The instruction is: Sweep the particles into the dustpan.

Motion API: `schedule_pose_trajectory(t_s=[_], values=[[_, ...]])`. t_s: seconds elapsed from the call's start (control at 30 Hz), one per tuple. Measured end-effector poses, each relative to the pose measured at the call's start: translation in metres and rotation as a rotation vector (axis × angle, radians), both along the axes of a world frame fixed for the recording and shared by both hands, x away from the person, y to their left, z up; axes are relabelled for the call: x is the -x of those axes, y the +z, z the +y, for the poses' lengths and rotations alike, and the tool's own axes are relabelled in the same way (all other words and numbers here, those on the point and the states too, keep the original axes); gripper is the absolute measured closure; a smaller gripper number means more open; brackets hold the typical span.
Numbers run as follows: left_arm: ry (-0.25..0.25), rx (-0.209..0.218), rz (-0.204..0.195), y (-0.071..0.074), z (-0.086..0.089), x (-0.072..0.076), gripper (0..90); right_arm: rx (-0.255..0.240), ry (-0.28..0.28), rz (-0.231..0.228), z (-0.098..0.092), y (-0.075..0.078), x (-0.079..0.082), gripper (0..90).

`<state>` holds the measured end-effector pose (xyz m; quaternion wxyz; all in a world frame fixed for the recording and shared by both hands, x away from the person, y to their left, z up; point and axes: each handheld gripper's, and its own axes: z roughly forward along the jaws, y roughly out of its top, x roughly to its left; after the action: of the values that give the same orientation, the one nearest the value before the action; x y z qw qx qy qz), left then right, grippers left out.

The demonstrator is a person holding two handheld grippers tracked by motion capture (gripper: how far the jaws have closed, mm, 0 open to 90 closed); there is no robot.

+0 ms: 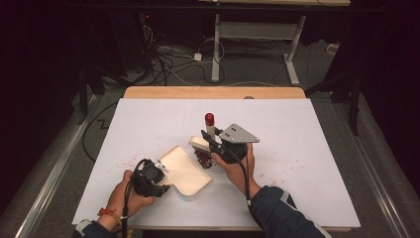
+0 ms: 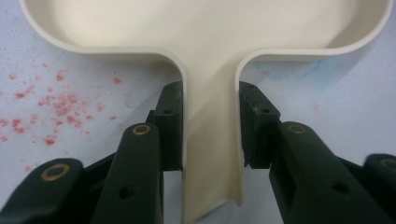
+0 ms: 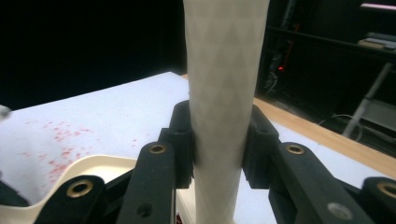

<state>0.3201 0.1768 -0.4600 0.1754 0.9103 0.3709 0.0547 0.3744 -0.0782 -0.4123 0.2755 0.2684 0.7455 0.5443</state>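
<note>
A cream dustpan (image 1: pixel 184 171) lies flat on the white table cover, left of centre. My left gripper (image 1: pixel 162 173) is shut on its handle (image 2: pixel 210 140), and in the left gripper view both pads (image 2: pixel 170 126) press the handle's sides. My right gripper (image 1: pixel 211 141) is shut on the white handle (image 3: pixel 224 93) of a small brush, which stands nearly upright with a red cap (image 1: pixel 209 118) on top. The brush's dark red bristles (image 1: pixel 203 158) rest on the table at the pan's far right edge. Red crumbs (image 2: pixel 60 102) lie scattered on the cover.
More red crumbs (image 1: pixel 277 171) dot the cover to the right of the hands. A bare wooden strip (image 1: pixel 213 92) runs along the table's far edge. Beyond it are cables and the white legs of another desk (image 1: pixel 216 49) on a dark floor.
</note>
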Motion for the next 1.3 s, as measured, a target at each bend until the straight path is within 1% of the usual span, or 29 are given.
schedule_pose_trajectory(t_s=[0.17, 0.23, 0.37, 0.4, 0.5, 0.53, 0.57, 0.6, 0.67, 0.7, 0.73, 0.8, 0.9, 0.97, 1.07, 1.1, 1.13, 1.17, 1.27, 1.3], values=[[-0.003, -0.007, -0.014, 0.001, -0.004, -0.002, 64.1, 0.0, -0.004, 0.0, 0.002, -0.001, 0.004, 69.6], [-0.006, -0.01, -0.012, 0.001, -0.006, -0.003, 64.1, -0.001, -0.001, 0.001, 0.003, -0.001, 0.005, 69.6], [-0.005, -0.009, -0.011, 0.001, -0.01, -0.006, 64.2, -0.006, 0.011, 0.005, 0.004, -0.001, 0.009, 69.6], [-0.001, -0.004, -0.011, 0.001, -0.011, -0.007, 64.1, -0.004, 0.022, 0.009, 0.006, -0.001, 0.013, 69.6], [0.003, -0.001, -0.009, 0.001, -0.014, -0.008, 64.1, 0.001, 0.031, 0.005, 0.009, 0.0, 0.016, 69.6], [-0.001, -0.006, -0.008, 0.001, -0.016, -0.009, 64.1, 0.004, 0.041, 0.01, 0.012, 0.001, 0.02, 69.7], [-0.001, -0.01, -0.007, 0.001, -0.016, -0.01, 64.1, 0.004, 0.041, 0.01, 0.012, 0.001, 0.02, 69.7], [0.004, -0.002, -0.008, 0.001, -0.017, -0.01, 64.1, 0.004, 0.045, 0.009, 0.013, 0.002, 0.021, 69.7], [0.0, -0.009, -0.009, 0.001, -0.019, -0.012, 64.0, -0.002, 0.058, 0.022, 0.015, 0.004, 0.025, 69.8], [0.002, -0.006, -0.01, 0.001, -0.02, -0.012, 64.0, 0.006, 0.062, 0.021, 0.017, 0.004, 0.026, 69.8], [0.001, -0.003, -0.011, 0.0, -0.02, -0.012, 64.1, 0.016, 0.055, 0.012, 0.018, 0.005, 0.027, 69.8], [0.002, 0.0, -0.012, 0.0, -0.019, -0.012, 64.1, 0.012, 0.058, 0.01, 0.019, 0.005, 0.028, 69.8], [-0.006, -0.009, -0.015, 0.0, -0.02, -0.012, 64.1, -0.003, 0.057, 0.015, 0.017, 0.006, 0.026, 69.8], [-0.008, -0.009, -0.018, -0.001, -0.02, -0.011, 64.1, -0.013, 0.058, 0.012, 0.015, 0.008, 0.025, 69.8], [-0.018, -0.011, -0.02, -0.001, -0.018, -0.011, 64.1, -0.044, 0.057, 0.0, 0.008, 0.014, 0.024, 69.8], [-0.021, -0.013, -0.017, -0.002, -0.017, -0.011, 64.1, -0.044, 0.057, 0.0, 0.008, 0.014, 0.024, 69.8], [-0.022, -0.012, -0.016, -0.002, -0.016, -0.011, 64.1, -0.067, 0.051, -0.007, 0.002, 0.019, 0.023, 69.8], [-0.021, -0.009, -0.015, -0.002, -0.016, -0.009, 64.1, -0.074, 0.048, -0.009, -0.001, 0.022, 0.023, 69.8], [-0.022, -0.011, -0.016, -0.002, -0.015, -0.008, 64.1, -0.082, 0.038, -0.014, -0.011, 0.028, 0.025, 69.8], [-0.02, -0.01, -0.017, -0.002, -0.015, -0.008, 64.1, -0.082, 0.038, -0.014, -0.011, 0.028, 0.025, 69.8]])
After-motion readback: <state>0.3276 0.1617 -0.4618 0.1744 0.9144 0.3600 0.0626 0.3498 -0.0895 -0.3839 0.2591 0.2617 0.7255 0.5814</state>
